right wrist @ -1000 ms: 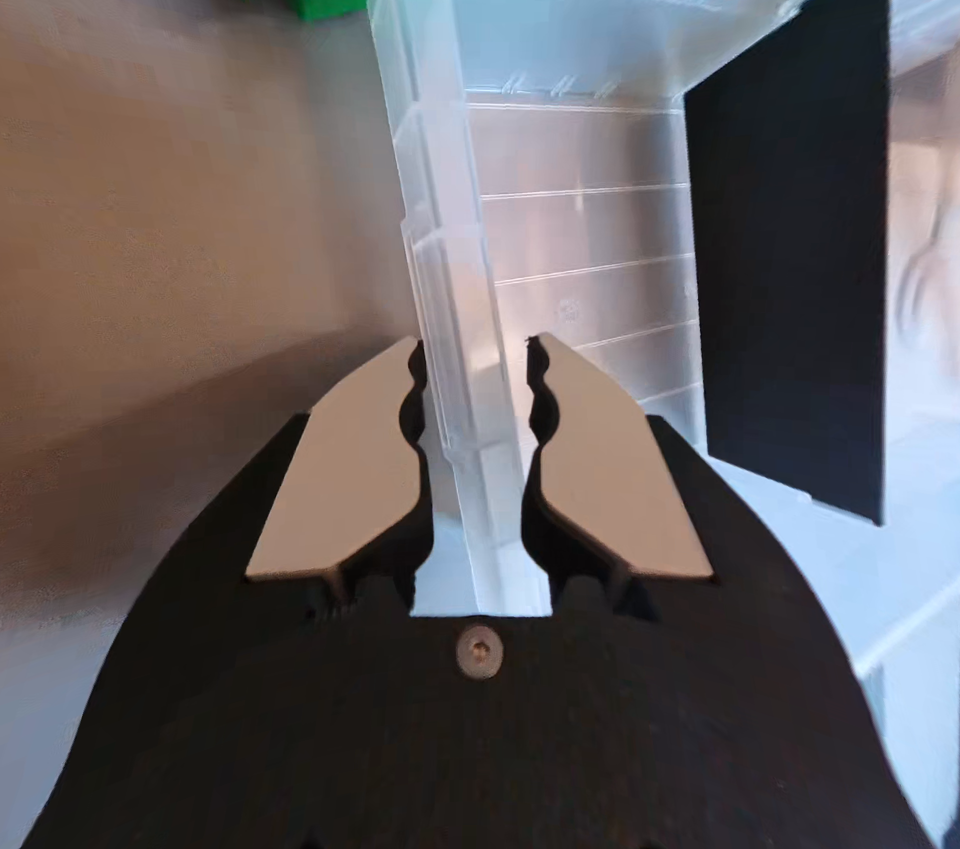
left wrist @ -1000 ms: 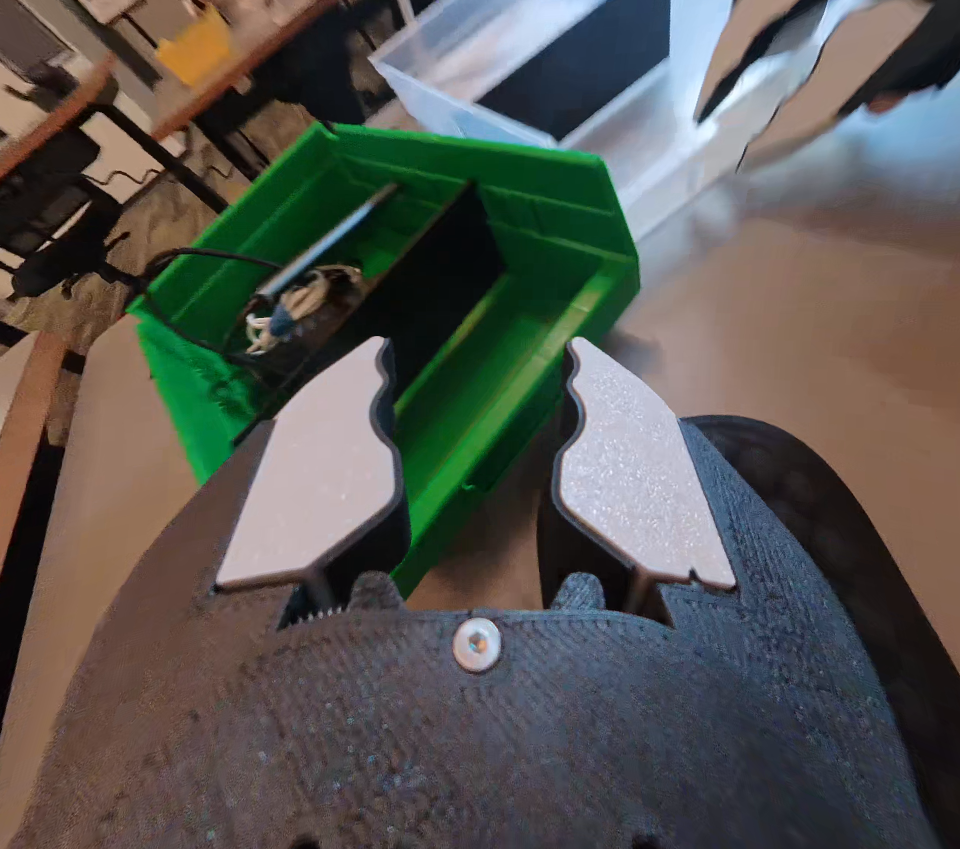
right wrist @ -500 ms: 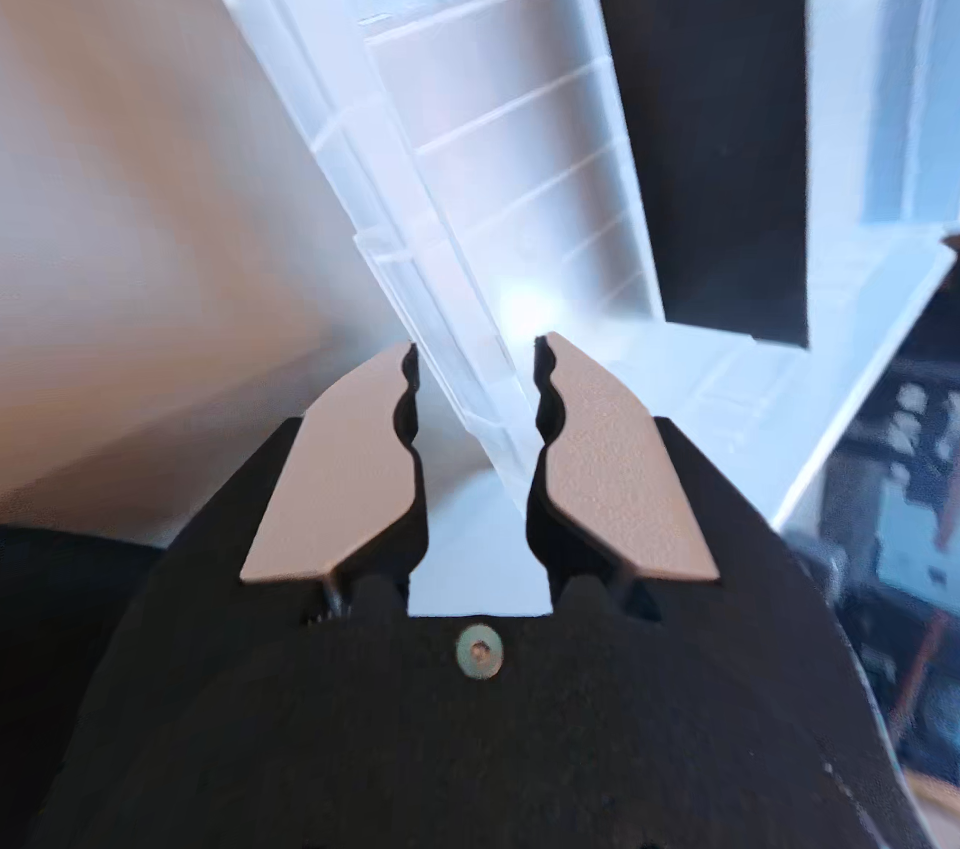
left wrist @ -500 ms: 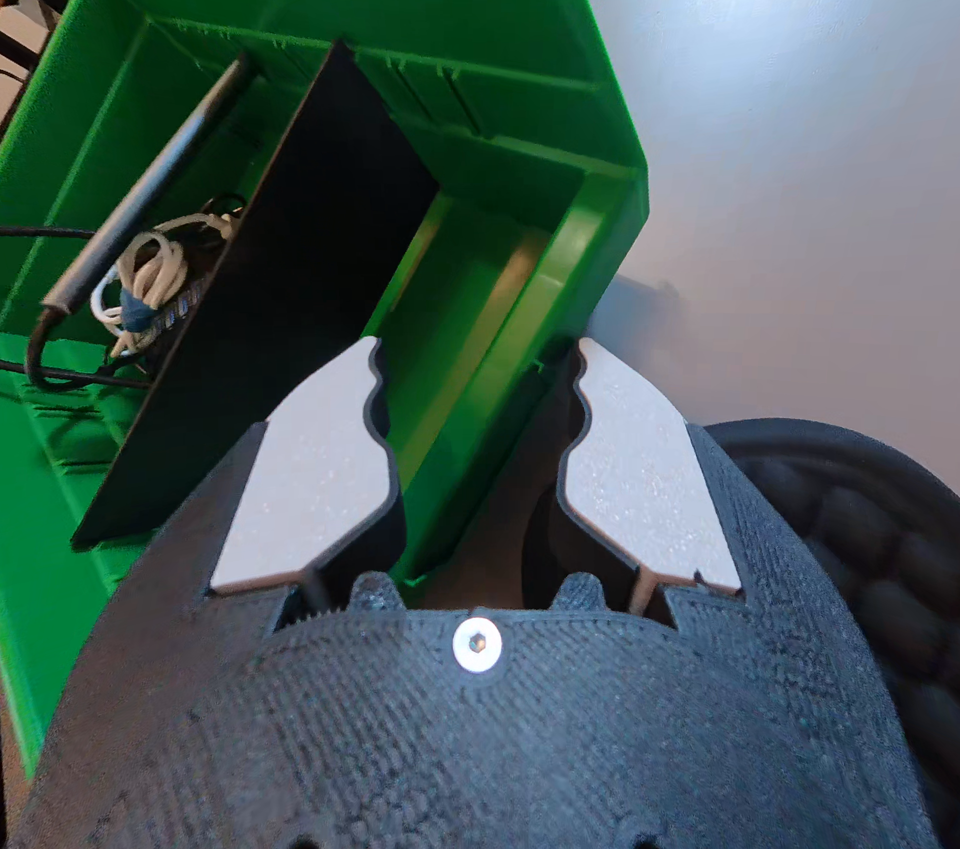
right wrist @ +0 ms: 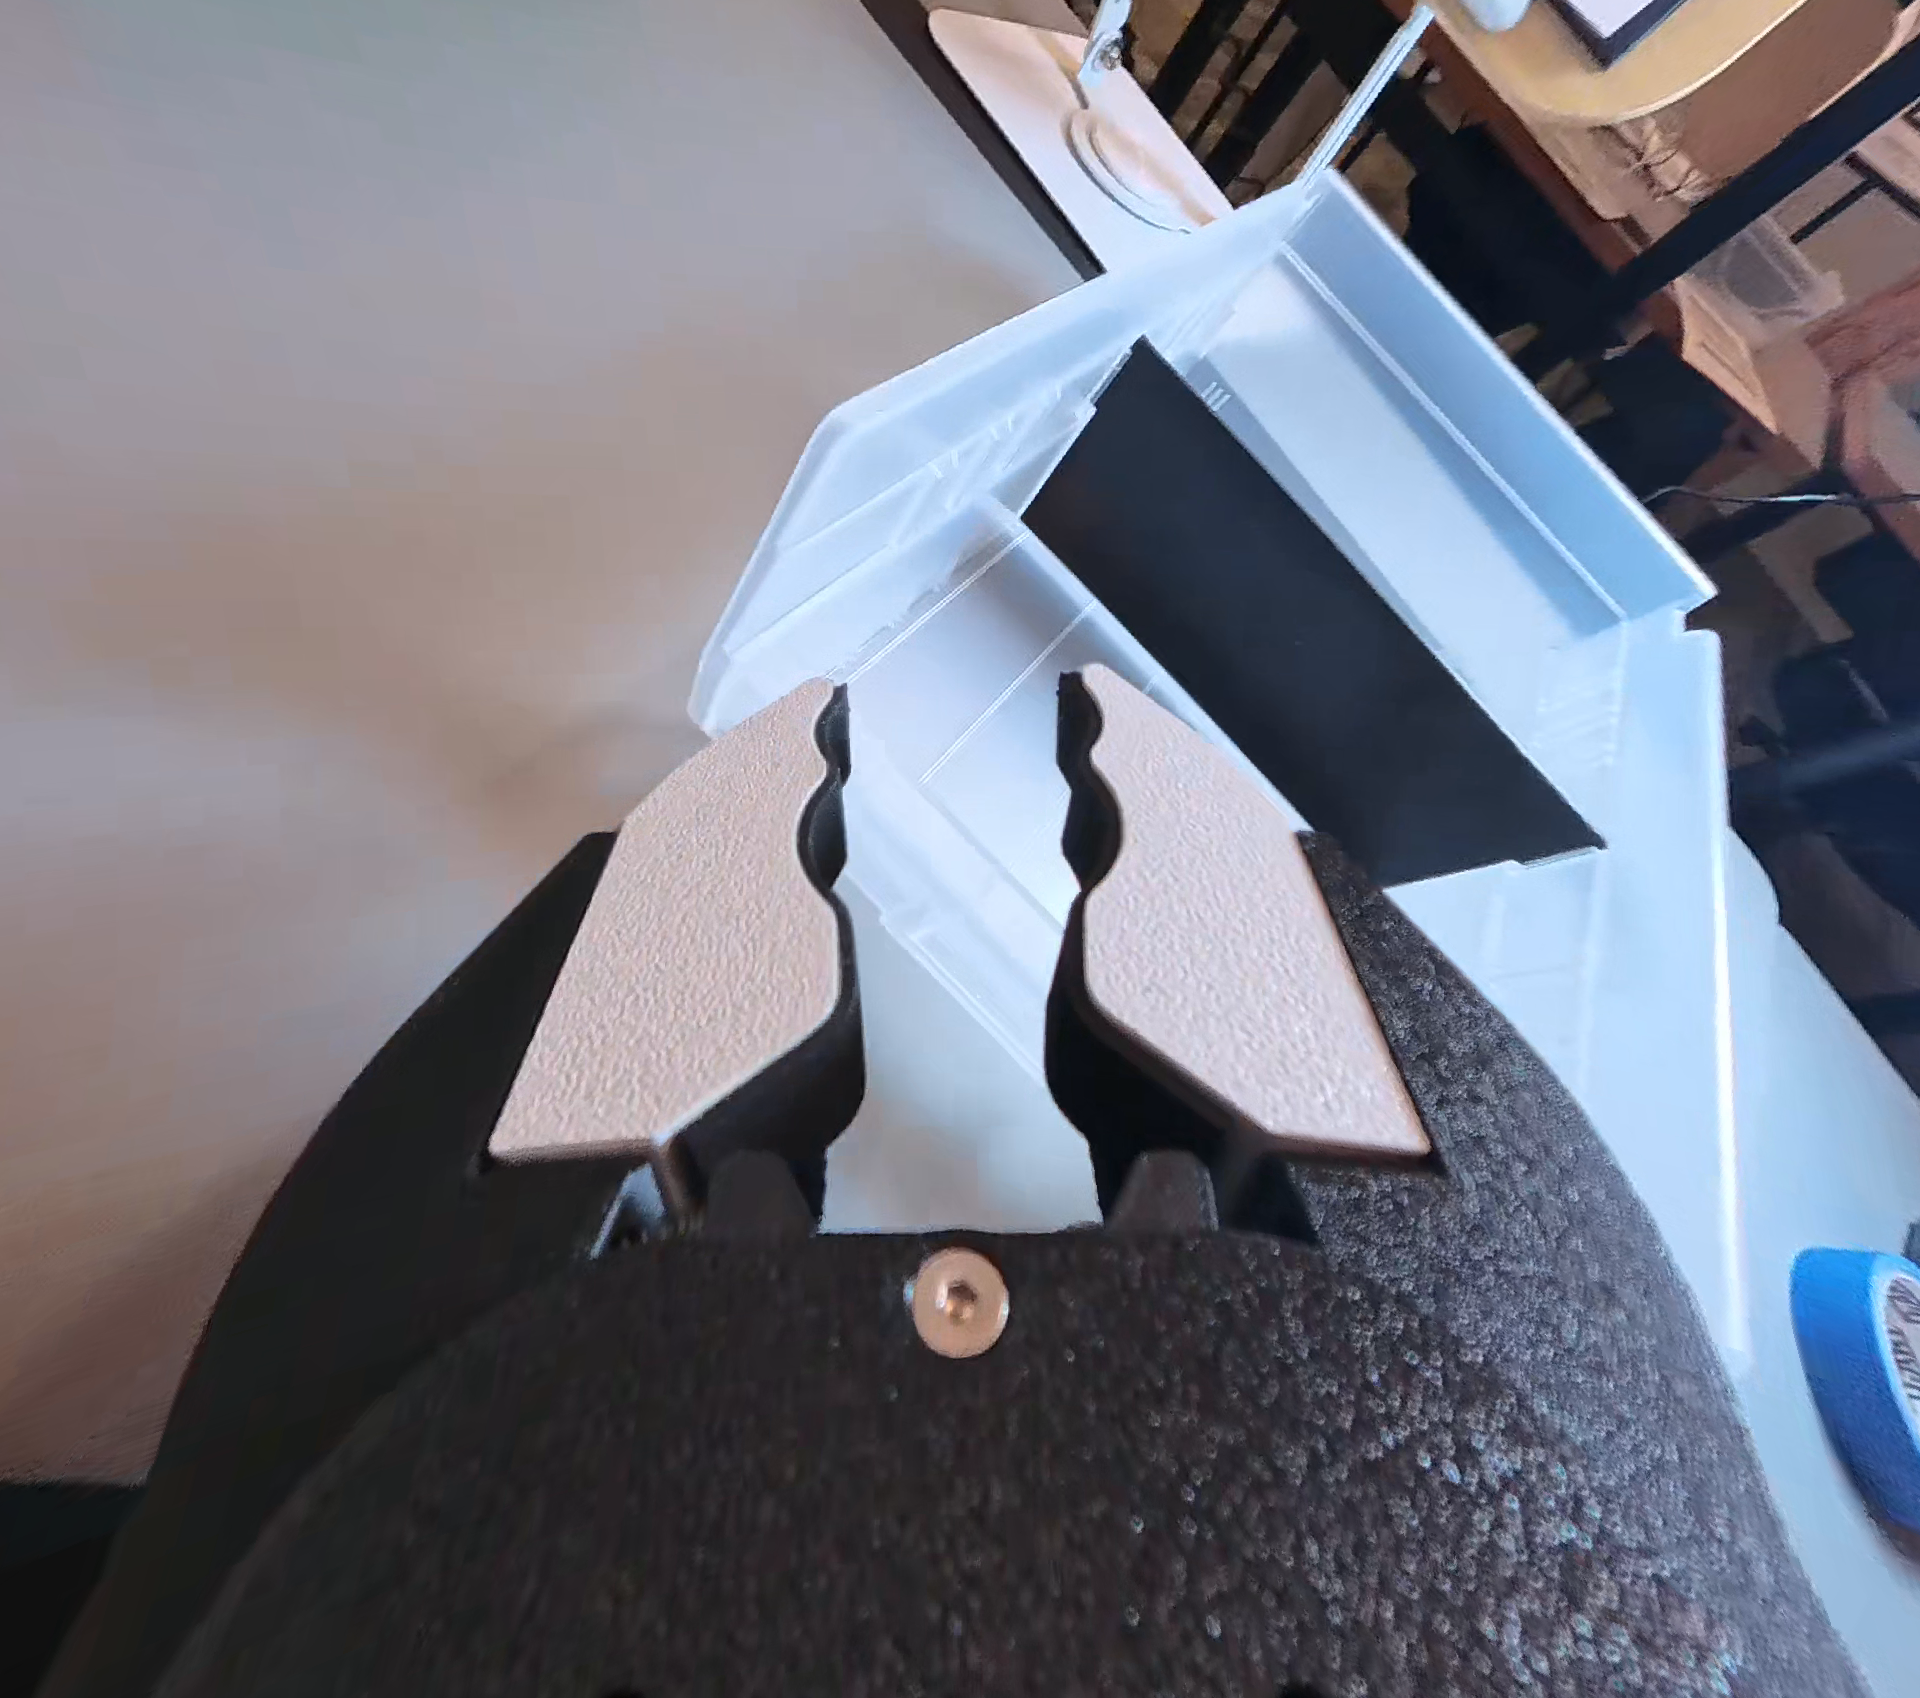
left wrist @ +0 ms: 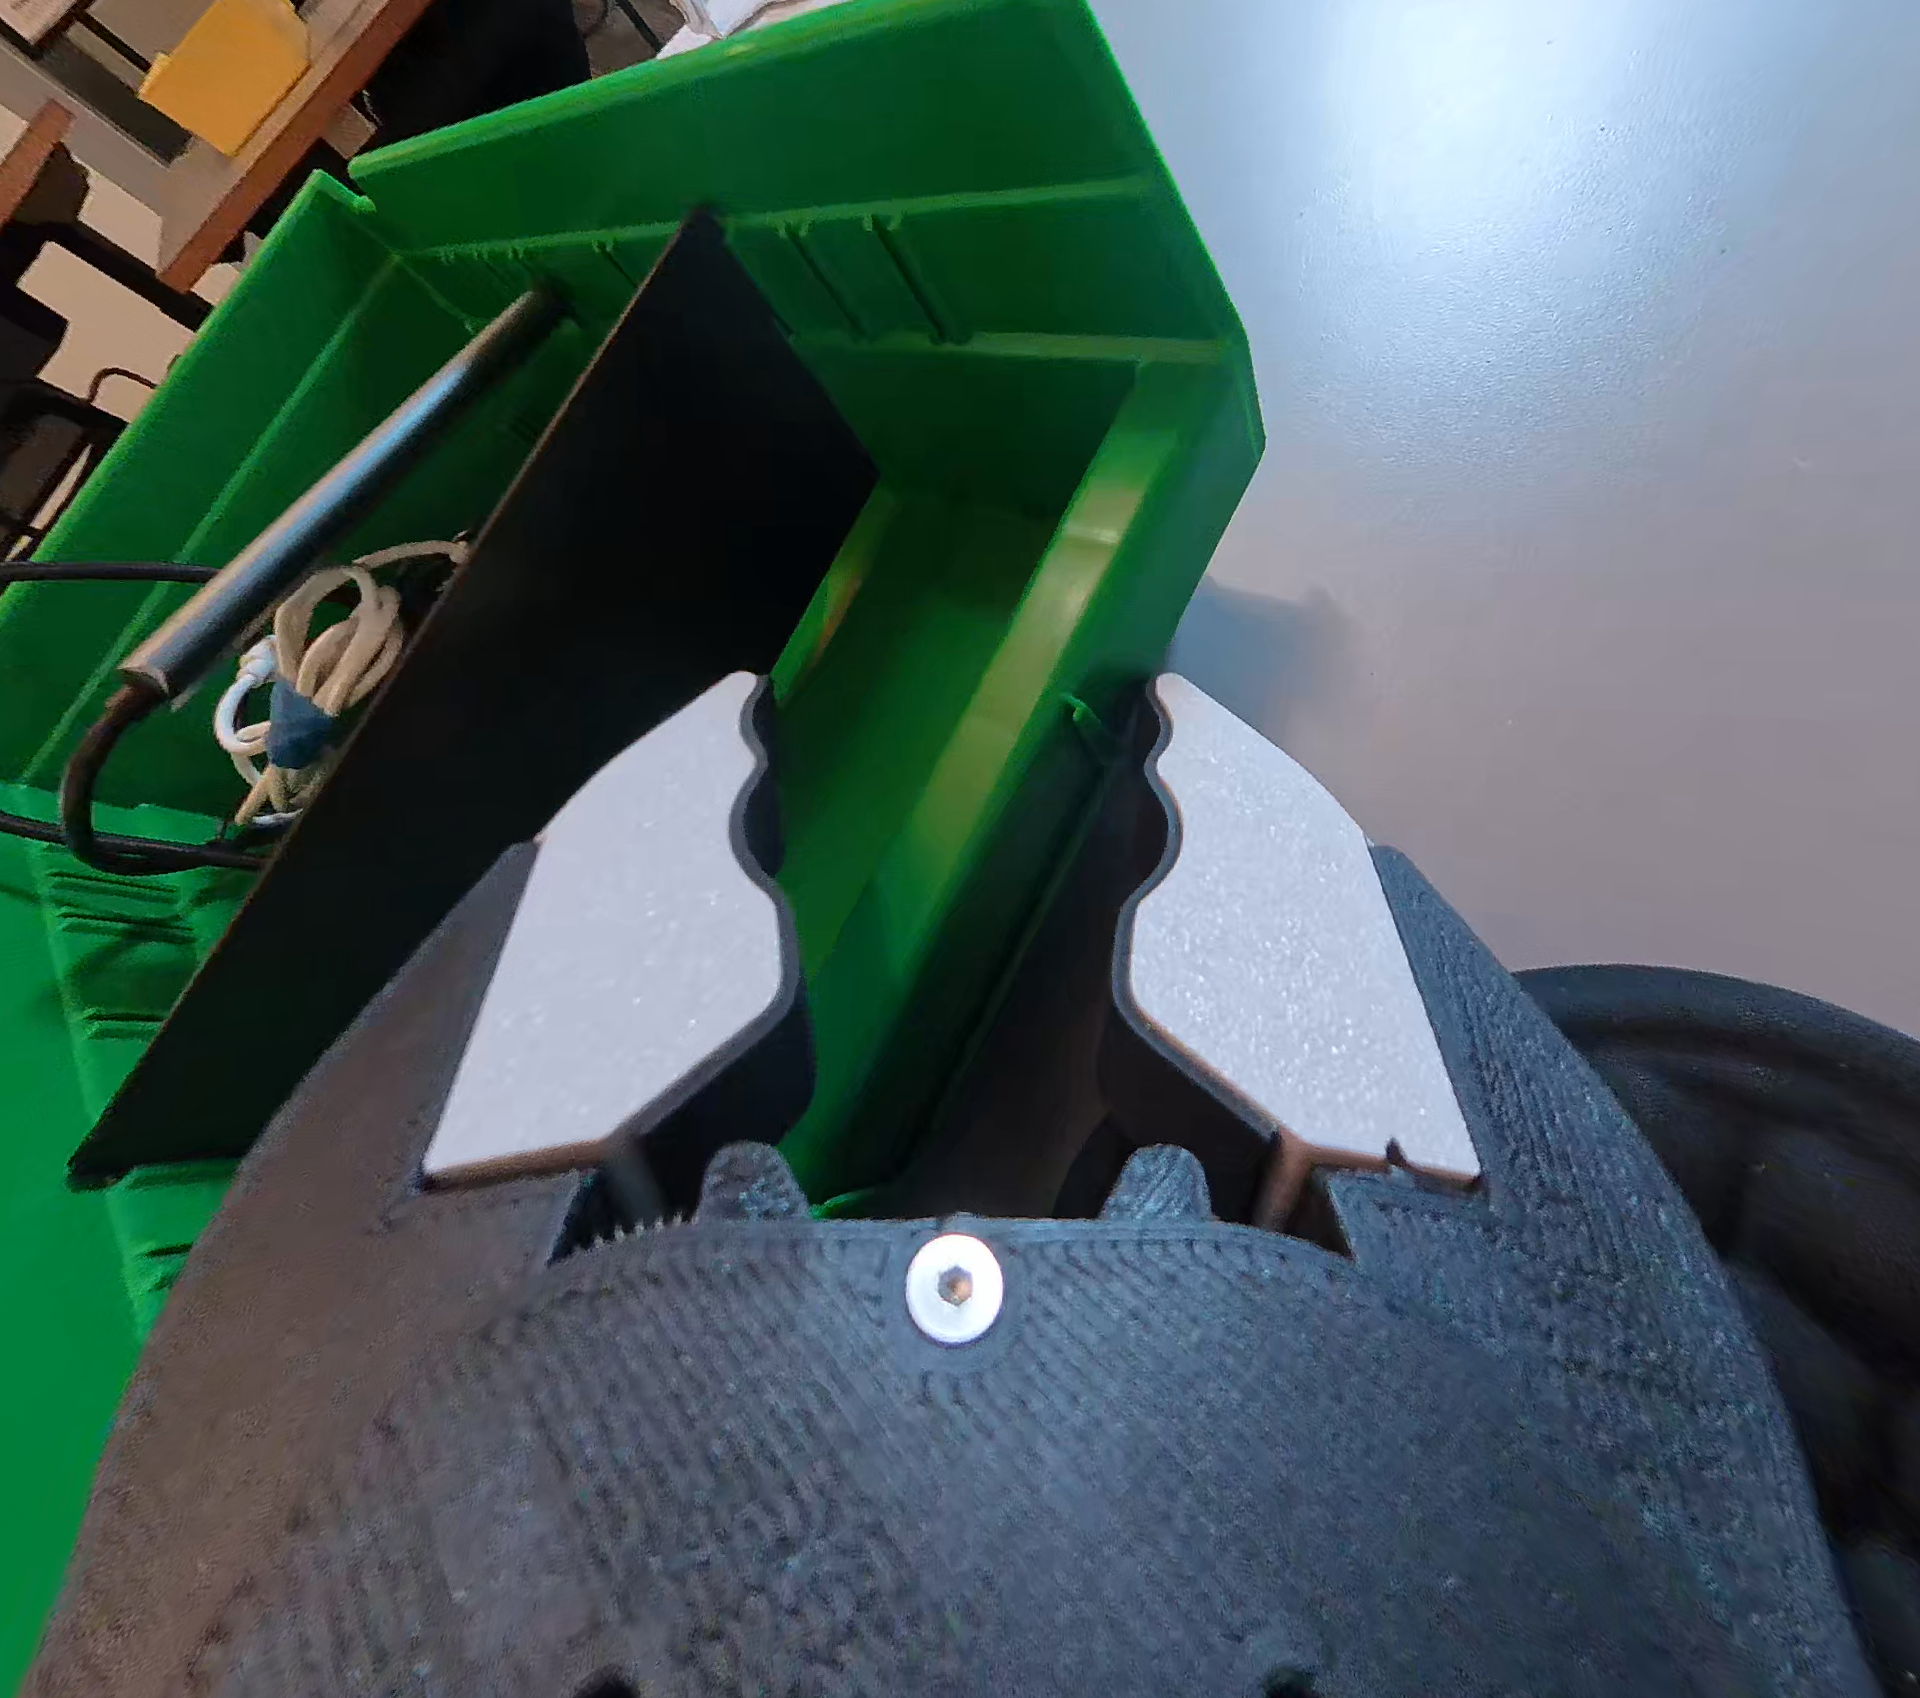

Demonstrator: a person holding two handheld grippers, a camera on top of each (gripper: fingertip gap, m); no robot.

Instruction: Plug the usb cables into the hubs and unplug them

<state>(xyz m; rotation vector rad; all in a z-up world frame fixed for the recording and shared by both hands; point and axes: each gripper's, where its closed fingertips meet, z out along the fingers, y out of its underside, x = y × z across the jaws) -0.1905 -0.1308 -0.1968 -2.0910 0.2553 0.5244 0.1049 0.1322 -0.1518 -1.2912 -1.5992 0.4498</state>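
Both grippers straddle bin walls, jaws spread and gripping nothing.

In the left wrist view, at the left edge, a dark slim hub [left wrist: 343, 495] leans in the far-left compartment of the green bin [left wrist: 935, 121], above a bundle of white cable [left wrist: 322, 661]; a black divider [left wrist: 582, 661] crosses the centre. The left gripper [left wrist: 956, 698] sits at lower centre, released, its fingers either side of the bin's right wall without visibly pressing it. The grey table [left wrist: 1558, 298] fills the right. In the right wrist view, the right gripper [right wrist: 954, 692] at centre is likewise unclenched around a wall of the clear bin [right wrist: 1455, 443], with a black divider panel [right wrist: 1299, 640] to the right and blue tape [right wrist: 1860, 1378] at the lower right edge.
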